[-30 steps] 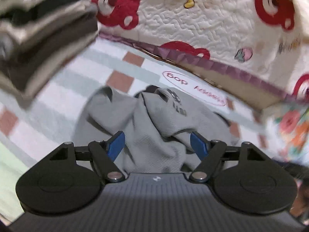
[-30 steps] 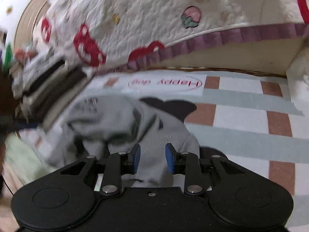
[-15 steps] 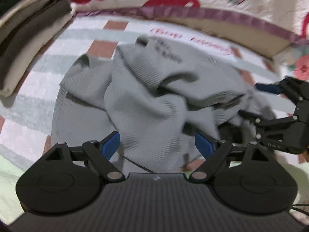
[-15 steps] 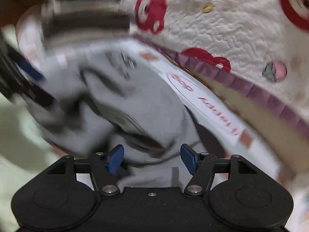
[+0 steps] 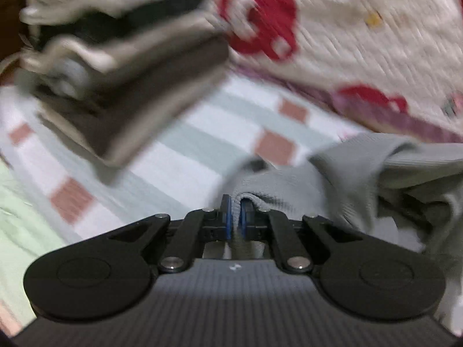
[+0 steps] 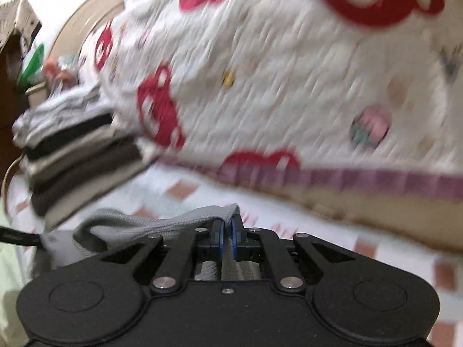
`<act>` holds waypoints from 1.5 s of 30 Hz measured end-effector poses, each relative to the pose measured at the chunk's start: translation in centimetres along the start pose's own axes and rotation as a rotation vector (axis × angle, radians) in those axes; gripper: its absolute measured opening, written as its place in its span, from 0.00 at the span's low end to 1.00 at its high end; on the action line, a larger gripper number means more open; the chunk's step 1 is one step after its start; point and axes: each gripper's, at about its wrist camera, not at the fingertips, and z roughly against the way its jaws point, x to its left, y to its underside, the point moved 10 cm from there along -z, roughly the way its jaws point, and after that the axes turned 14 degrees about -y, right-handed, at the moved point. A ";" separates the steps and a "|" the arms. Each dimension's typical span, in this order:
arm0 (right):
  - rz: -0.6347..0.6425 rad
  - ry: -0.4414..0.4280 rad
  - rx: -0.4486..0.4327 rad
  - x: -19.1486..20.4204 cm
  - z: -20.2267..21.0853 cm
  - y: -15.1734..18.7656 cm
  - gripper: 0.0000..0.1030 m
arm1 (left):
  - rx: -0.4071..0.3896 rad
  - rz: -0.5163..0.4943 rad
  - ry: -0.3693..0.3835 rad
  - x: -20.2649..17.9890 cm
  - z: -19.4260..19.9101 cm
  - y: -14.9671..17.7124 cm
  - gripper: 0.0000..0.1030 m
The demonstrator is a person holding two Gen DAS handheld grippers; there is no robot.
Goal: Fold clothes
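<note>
- Upper right of my left view: a white quilt (image 5: 361, 37) with red bear prints and a purple border.
- Below it I see a checked bedsheet (image 5: 202, 133), pale green and white with brick-red squares.
- At my right view's upper left sits a cardboard box (image 6: 17, 26), blurred.

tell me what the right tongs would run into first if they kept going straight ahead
Apart from the grey garment they already grip, the right tongs would probably meet the checked bedsheet first, then the quilt's purple edge; blur makes depth uncertain.
</note>
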 end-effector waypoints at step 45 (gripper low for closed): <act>0.348 0.154 0.221 -4.3 -4.1 -3.9 0.33 | 0.090 -0.311 0.279 -14.3 -3.8 7.4 0.18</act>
